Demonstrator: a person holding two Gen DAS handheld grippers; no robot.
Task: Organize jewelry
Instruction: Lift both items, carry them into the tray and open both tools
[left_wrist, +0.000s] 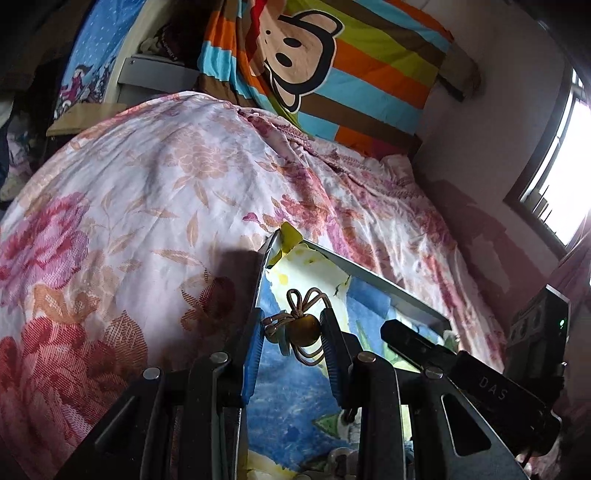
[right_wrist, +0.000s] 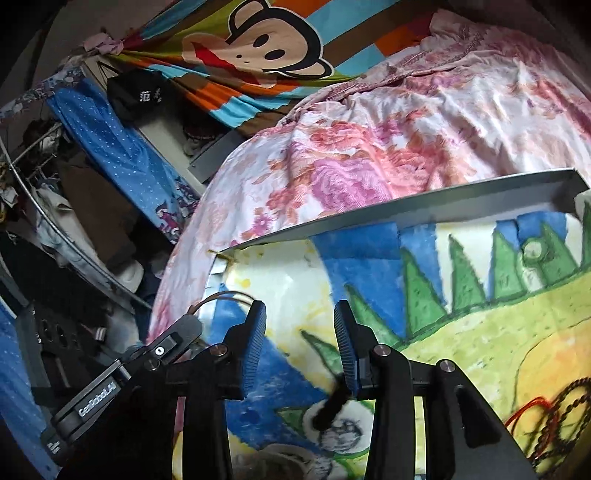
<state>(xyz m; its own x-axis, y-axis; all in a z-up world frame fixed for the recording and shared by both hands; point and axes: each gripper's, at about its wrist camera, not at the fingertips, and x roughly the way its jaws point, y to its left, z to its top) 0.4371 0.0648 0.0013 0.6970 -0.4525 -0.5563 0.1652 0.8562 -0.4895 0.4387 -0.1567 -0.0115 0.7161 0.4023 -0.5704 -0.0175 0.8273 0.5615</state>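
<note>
Left hand-held gripper (left_wrist: 293, 334) clamps the knotted bead pendant (left_wrist: 301, 328); right hand-held gripper (right_wrist: 300, 328) gapes empty.

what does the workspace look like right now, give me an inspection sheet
surface: tray with a painted liner, lying on a floral quilt on a bed
job's things: brown corded pendant with a round bead, held over the tray; dark bead string and red cord lying on the liner
clutter: nothing seen on the tray besides the jewelry
grippers: left gripper shut on the pendant; right gripper open, nothing between its pads
cables: nothing seen
surroundings: monkey-print striped blanket at the head of the bed, window, clothes rack beside the bed
</note>
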